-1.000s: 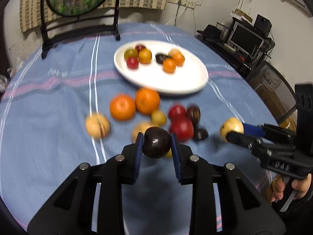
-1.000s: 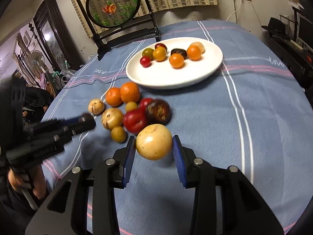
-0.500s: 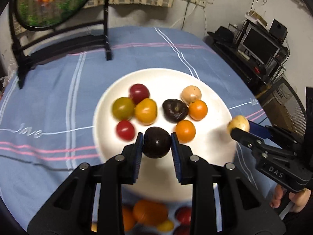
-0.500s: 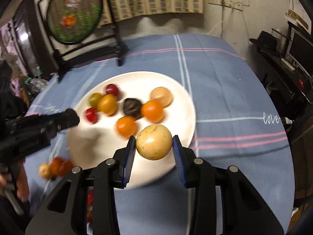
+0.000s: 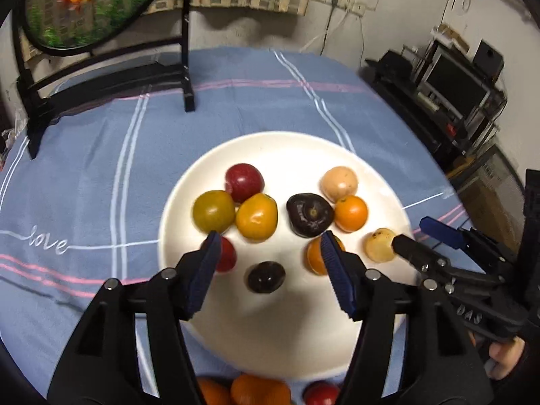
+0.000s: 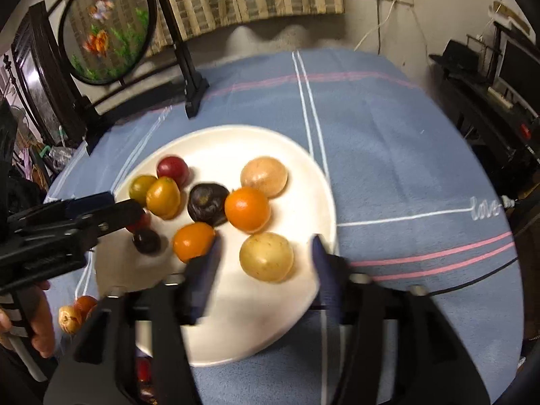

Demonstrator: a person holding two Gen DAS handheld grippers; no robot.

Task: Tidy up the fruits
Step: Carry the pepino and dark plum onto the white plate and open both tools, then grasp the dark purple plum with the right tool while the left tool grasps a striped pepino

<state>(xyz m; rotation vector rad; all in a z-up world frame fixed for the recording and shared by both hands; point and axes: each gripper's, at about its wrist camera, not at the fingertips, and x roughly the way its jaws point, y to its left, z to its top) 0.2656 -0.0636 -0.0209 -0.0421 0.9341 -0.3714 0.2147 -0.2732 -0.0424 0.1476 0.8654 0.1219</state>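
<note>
A white plate (image 5: pixel 290 334) (image 6: pixel 236 320) holds several small fruits. My left gripper (image 5: pixel 270 253) is open above the plate; a small dark plum (image 5: pixel 266 276) lies on the plate between its fingers. My right gripper (image 6: pixel 265 253) is open; a yellow fruit (image 6: pixel 266 256) rests on the plate between its fingers, and also shows in the left wrist view (image 5: pixel 379 244). The dark plum shows in the right wrist view (image 6: pixel 146 241) beside the left gripper's fingertips (image 6: pixel 128 211). A dark wrinkled fruit (image 5: pixel 309 214) and oranges (image 6: pixel 247 213) sit mid-plate.
Loose oranges (image 5: pixel 260 389) and a red fruit (image 5: pixel 320 395) lie on the blue cloth just before the plate. A black stand with a round fish picture (image 5: pixel 77 3) stands at the table's back. Shelves with electronics (image 5: pixel 455 84) are to the right.
Both grippers moved from the loose fruit pile to over the plate, then opened. The dark plum and the yellow fruit now lie on the plate.
</note>
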